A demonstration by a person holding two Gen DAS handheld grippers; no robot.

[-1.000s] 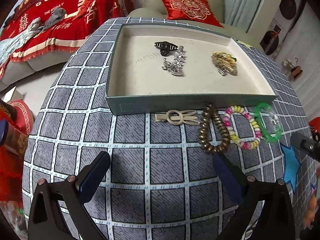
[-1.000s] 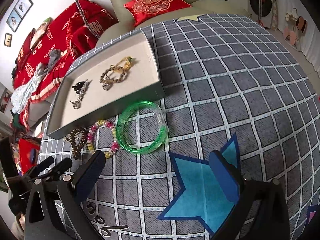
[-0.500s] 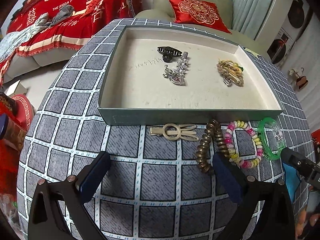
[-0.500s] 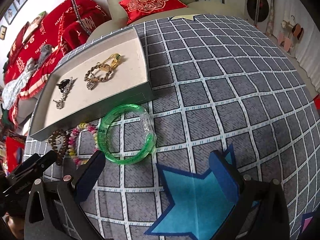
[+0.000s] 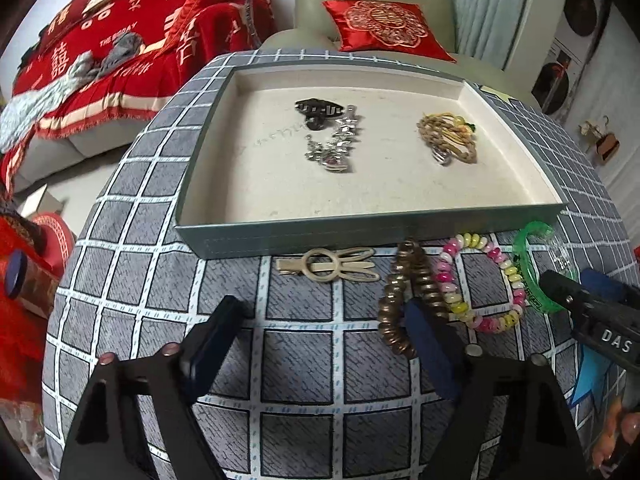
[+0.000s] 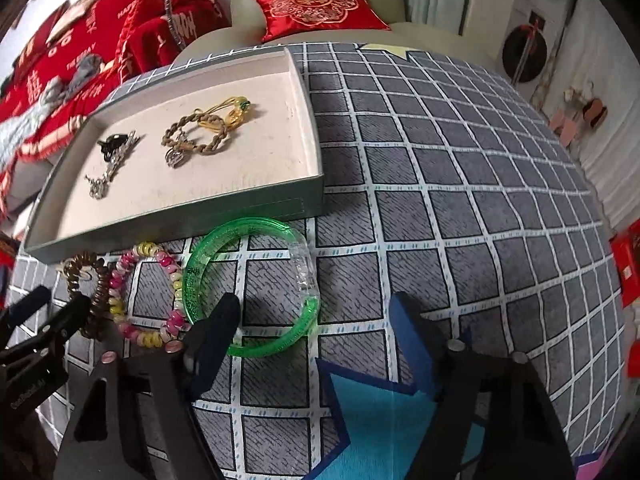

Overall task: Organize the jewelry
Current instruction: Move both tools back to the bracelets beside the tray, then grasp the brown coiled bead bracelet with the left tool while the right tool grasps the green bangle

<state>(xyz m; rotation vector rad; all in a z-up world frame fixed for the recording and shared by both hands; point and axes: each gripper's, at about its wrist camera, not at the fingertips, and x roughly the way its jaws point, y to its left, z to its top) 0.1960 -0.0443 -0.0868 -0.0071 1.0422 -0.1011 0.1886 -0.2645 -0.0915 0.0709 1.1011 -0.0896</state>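
Observation:
A shallow grey-green tray (image 5: 384, 236) (image 6: 176, 222) holds a black clip (image 5: 319, 109), a silver piece (image 5: 336, 148) and a gold braided bracelet (image 5: 448, 138) (image 6: 200, 136). In front of it lie a beige hair clip (image 5: 328, 268), a brown coil bracelet (image 5: 404, 292) (image 6: 90, 284), a pink-yellow bead bracelet (image 5: 480, 280) (image 6: 148, 296) and a green bangle (image 5: 536, 264) (image 6: 248, 284). My left gripper (image 5: 320, 344) is open, just before the beige clip; its right finger overlaps the coil bracelet. My right gripper (image 6: 316, 336) is open, its left finger over the bangle's near edge.
A grey checked cloth (image 6: 440, 200) covers the round table, with a blue star patch (image 6: 380, 412) at the near right. A beige sofa with a red cushion (image 5: 384, 28) stands behind, and a red blanket (image 5: 120, 52) lies at the back left.
Both grippers have moved forward toward the jewelry in front of the tray. The right gripper now reaches the green bangle. Both stay open; nothing on the table has moved.

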